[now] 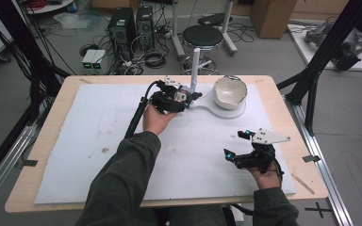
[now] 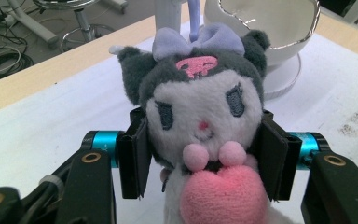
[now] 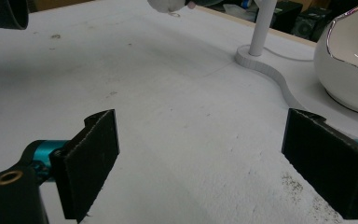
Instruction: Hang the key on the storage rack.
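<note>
No legible text or labels (anywhere here).

We note a grey floor (image 1: 264, 52) strewn with cables (image 1: 153, 59). Two black computer towers (image 1: 131, 28) stand beyond the wooden worktop (image 1: 42, 141), beside a round black stool (image 1: 202, 36). A cardboard box (image 1: 273, 16) sits far right.

Light wooden table (image 1: 37, 155) — rounded corners, bare wood showing along every edge. A white foam sheet (image 1: 89, 136) covers nearly the whole top, scuffed with a few dark specks. On the sheet near the far right corner — a flat white stand base (image 1: 206, 108) carrying an upright post and a white egg-shaped bowl (image 1: 230, 91).
</note>
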The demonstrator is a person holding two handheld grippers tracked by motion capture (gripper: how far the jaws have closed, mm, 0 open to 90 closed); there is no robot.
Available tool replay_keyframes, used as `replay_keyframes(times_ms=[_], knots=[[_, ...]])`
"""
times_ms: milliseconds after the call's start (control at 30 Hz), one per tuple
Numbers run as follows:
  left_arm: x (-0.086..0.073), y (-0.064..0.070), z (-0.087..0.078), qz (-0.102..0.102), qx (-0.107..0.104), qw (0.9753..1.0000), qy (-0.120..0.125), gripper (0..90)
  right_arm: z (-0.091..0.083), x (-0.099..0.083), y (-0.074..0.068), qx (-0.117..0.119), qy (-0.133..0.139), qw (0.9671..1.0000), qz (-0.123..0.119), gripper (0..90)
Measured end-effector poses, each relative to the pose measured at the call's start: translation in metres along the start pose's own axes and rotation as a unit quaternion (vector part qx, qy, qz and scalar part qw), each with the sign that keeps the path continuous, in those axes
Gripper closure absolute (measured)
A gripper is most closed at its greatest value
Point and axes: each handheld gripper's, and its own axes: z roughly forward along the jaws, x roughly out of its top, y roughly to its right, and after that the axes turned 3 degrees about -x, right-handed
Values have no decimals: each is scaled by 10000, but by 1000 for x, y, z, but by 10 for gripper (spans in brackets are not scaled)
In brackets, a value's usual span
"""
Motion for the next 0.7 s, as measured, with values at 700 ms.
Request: replay_keyframes(times_ms=[700], knots=[[-3, 1, 6, 81, -3, 9998, -207, 402, 0, 0, 0, 6, -6, 10000, 4, 101]])
